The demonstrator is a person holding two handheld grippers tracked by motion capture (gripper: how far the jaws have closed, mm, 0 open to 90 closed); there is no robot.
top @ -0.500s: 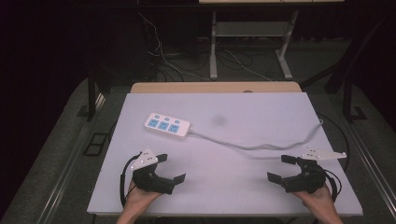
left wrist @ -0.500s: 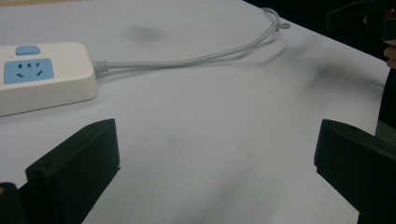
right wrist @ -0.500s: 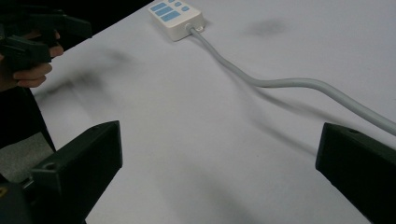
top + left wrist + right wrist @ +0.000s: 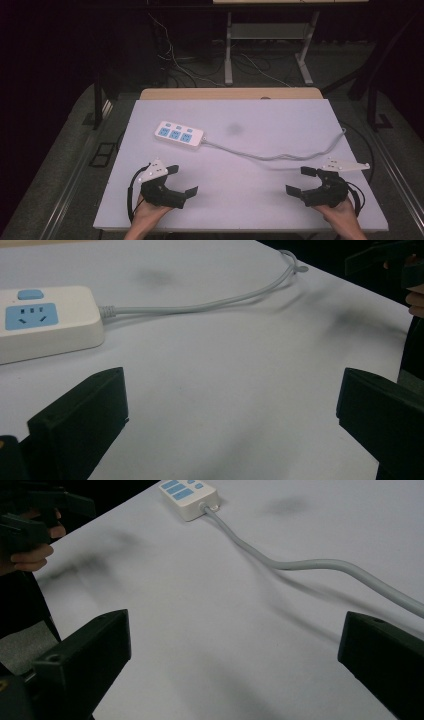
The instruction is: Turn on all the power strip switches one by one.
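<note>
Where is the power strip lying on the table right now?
In the high view, the power strip lies on the table's left half, beyond the left gripper, its cable trailing right.

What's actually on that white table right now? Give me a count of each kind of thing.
Power strips: 1, white with blue sockets, its grey cable trailing off the right edge of the table
Handheld grippers: 2, the left gripper and the right gripper, both open with nothing between the jaws
Total: 3
</note>
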